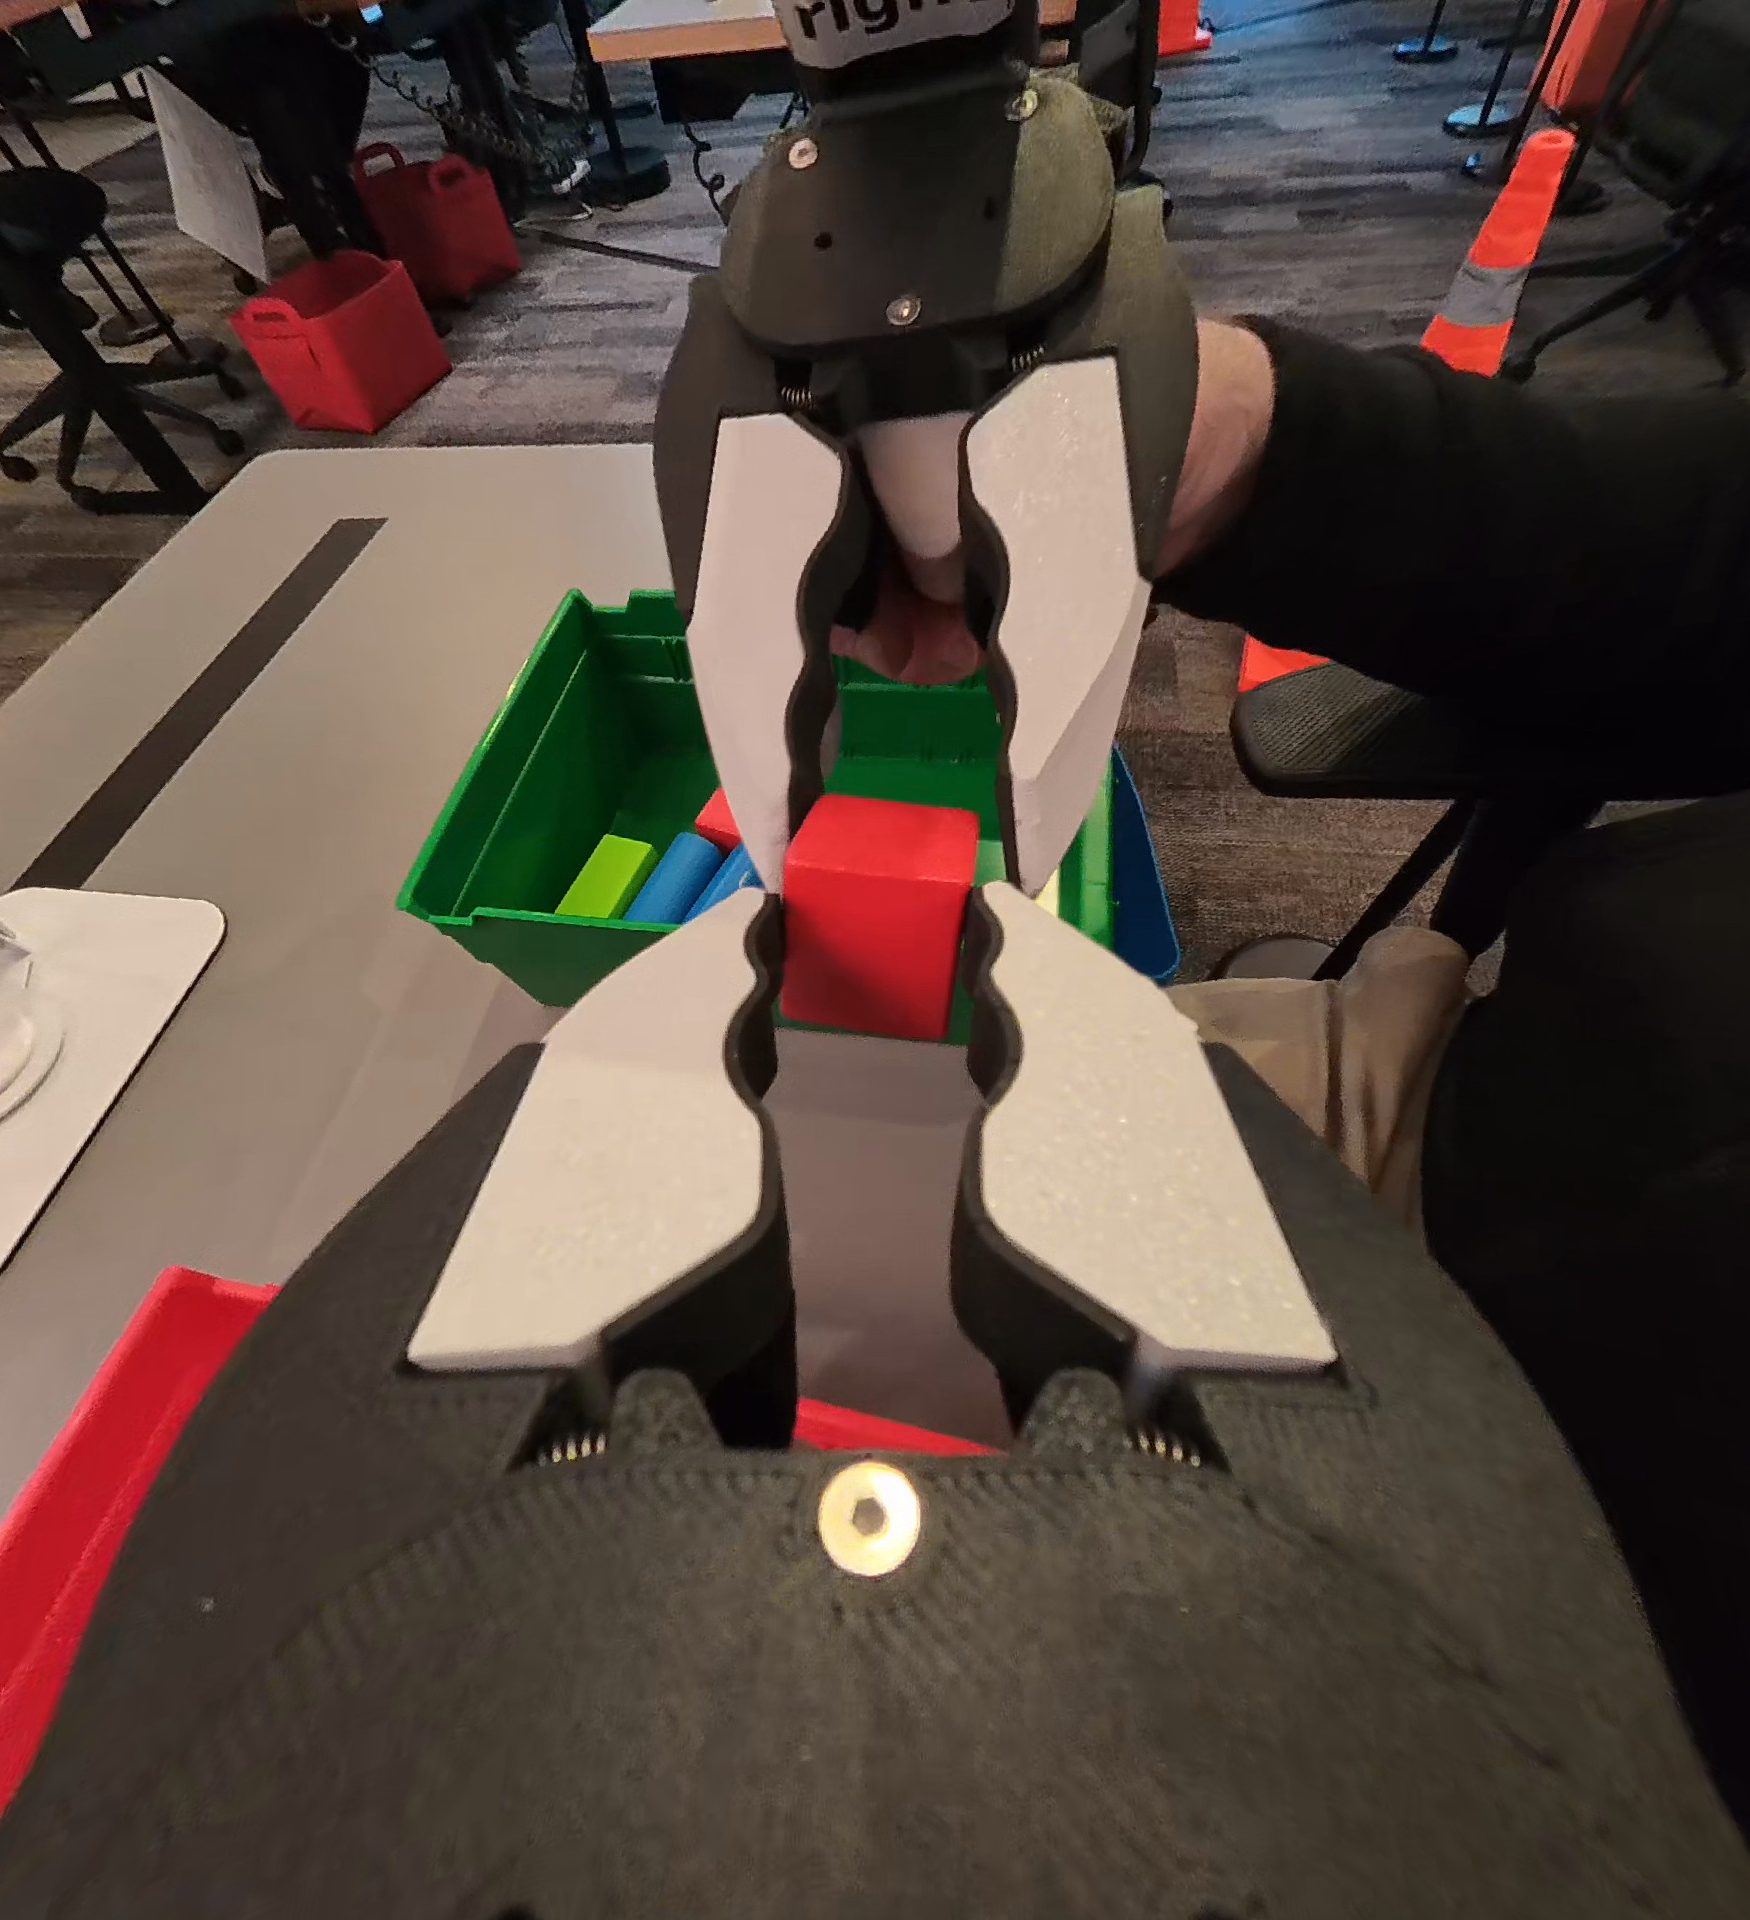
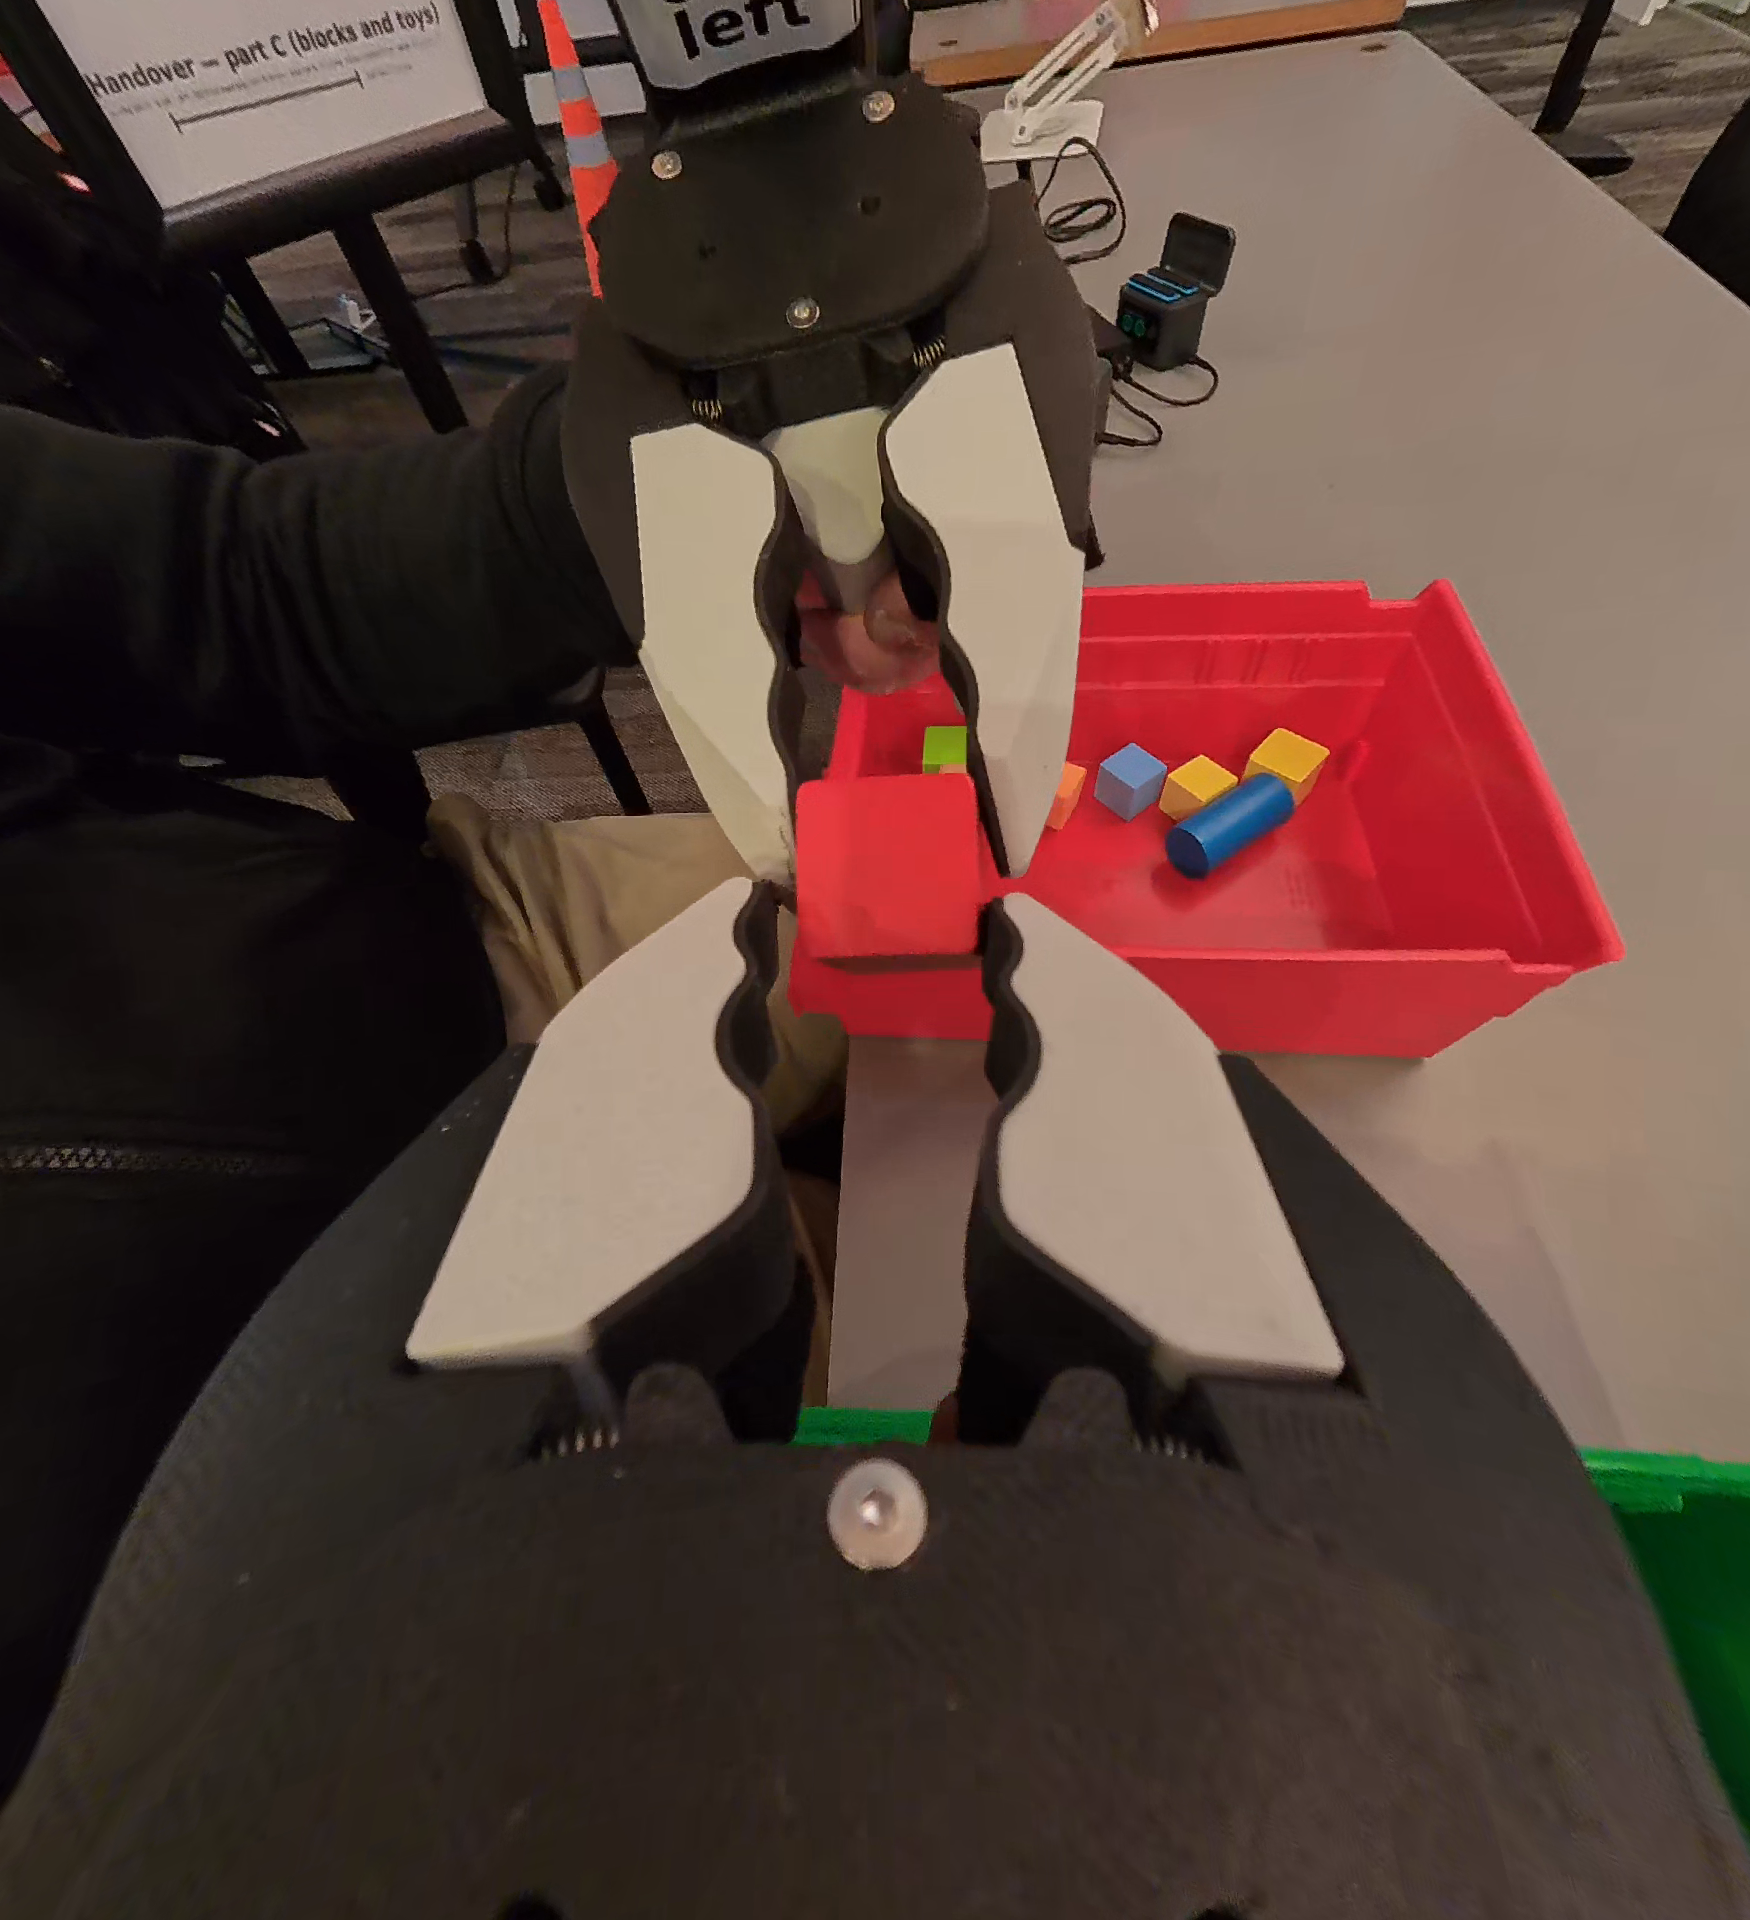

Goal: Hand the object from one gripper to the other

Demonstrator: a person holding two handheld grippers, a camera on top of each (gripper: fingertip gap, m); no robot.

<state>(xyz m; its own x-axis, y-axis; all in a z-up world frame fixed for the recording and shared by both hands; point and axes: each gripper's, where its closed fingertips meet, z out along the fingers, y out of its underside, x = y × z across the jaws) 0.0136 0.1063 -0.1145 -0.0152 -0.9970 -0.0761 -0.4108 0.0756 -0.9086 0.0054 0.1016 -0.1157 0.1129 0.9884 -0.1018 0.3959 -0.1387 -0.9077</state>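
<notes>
A red block sits in the air between two sets of tongs that point at each other, tip to tip.

In the left wrist view, the left tongs come up from the bottom. Their two tips sit on the left and right sides of the red block and seem to touch it. The gap between the tips is just as wide as the block. The right tongs come down from the top of that view. Their tips also sit on both sides of the block, at its far part. A hand in a black sleeve holds them.

In the right wrist view, the right tongs come up from the bottom and their tips press the near end of the red block. The left tongs reach down from the top and hold the far end. So both tongs are part way open, and both have the block between their tips.

Under the block is a grey worktop. A green bin stands on it with a green block and blue pieces inside. A red bin holds a blue roller, a blue cube and two yellow cubes.
</notes>
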